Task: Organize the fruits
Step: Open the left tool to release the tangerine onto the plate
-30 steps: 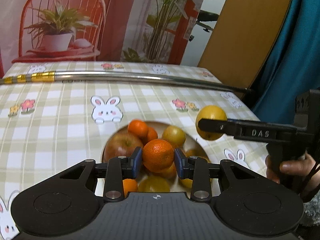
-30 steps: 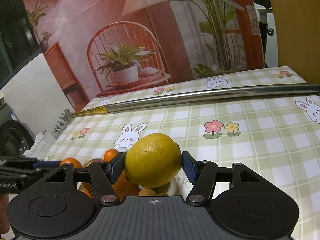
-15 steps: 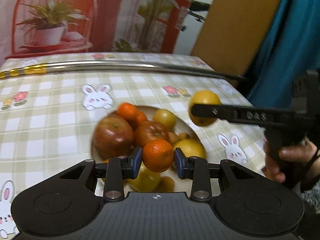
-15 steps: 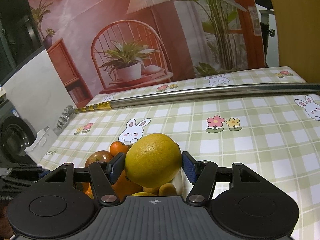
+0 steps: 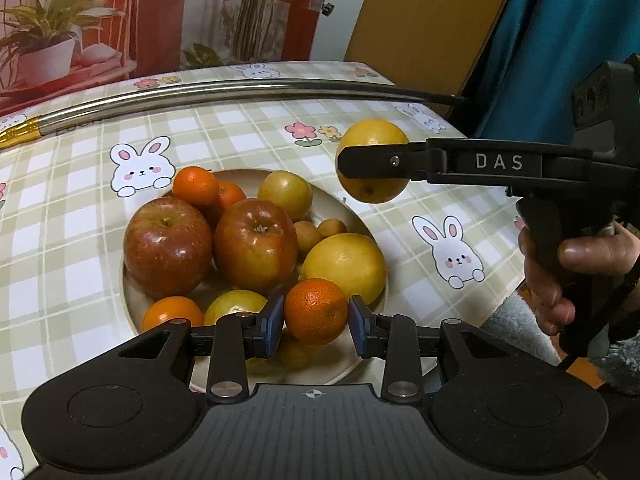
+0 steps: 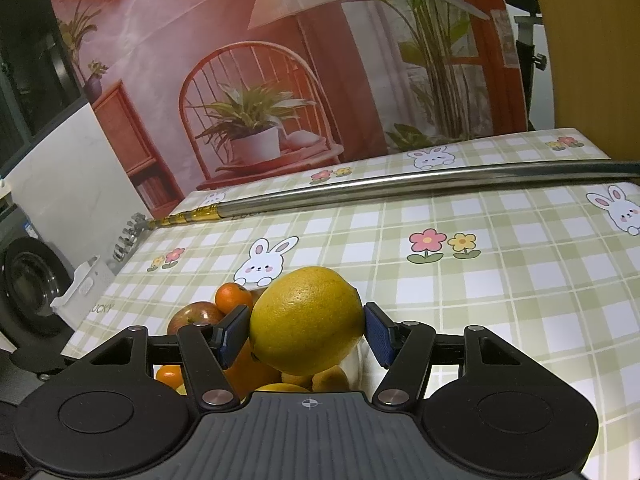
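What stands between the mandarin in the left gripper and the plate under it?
Other fruit. The left gripper holds the mandarin over the near part of the plate, where a greenish fruit and a big yellow citrus lie close; bare plate shows only just beneath.

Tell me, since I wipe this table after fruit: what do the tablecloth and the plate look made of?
Tablecloth: probably wipeable vinyl or oilcloth, smooth printed check lying flat with a faint sheen. Plate: seemingly glazed ceramic, though melamine is possible; plain cream, smooth rim.
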